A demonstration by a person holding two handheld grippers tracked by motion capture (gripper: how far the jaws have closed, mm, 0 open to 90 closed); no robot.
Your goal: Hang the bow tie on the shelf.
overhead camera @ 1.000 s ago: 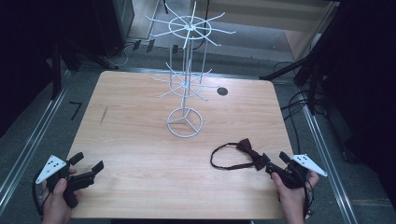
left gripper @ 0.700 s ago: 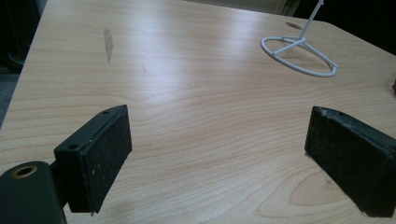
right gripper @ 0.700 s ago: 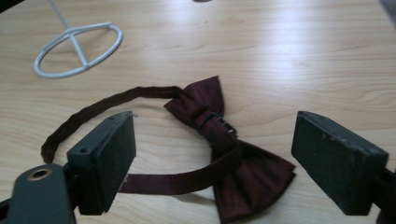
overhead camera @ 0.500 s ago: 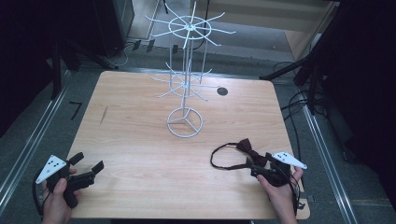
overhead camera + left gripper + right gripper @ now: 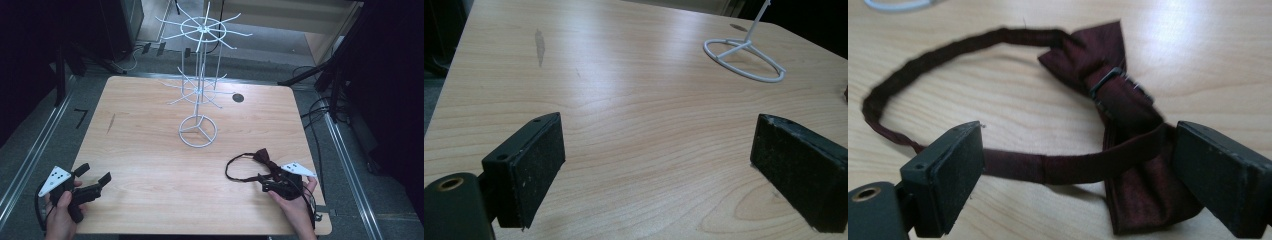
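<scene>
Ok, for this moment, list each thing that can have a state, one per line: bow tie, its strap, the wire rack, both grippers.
bow tie: lying flat on the table, not lifted.
strap: fastened into a closed loop, one stretch running between the right gripper's jaws.
wire rack: upright, hooks bare.
right gripper: jaws have just been opening; open, pads not pressing the strap.
left gripper: open, nothing between the jaws, low over the table.

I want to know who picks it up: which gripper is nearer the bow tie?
Right. The right gripper is at the bow tie, its open jaws on either side of the strap. The left gripper is far off across the table, by the opposite corner.
</scene>
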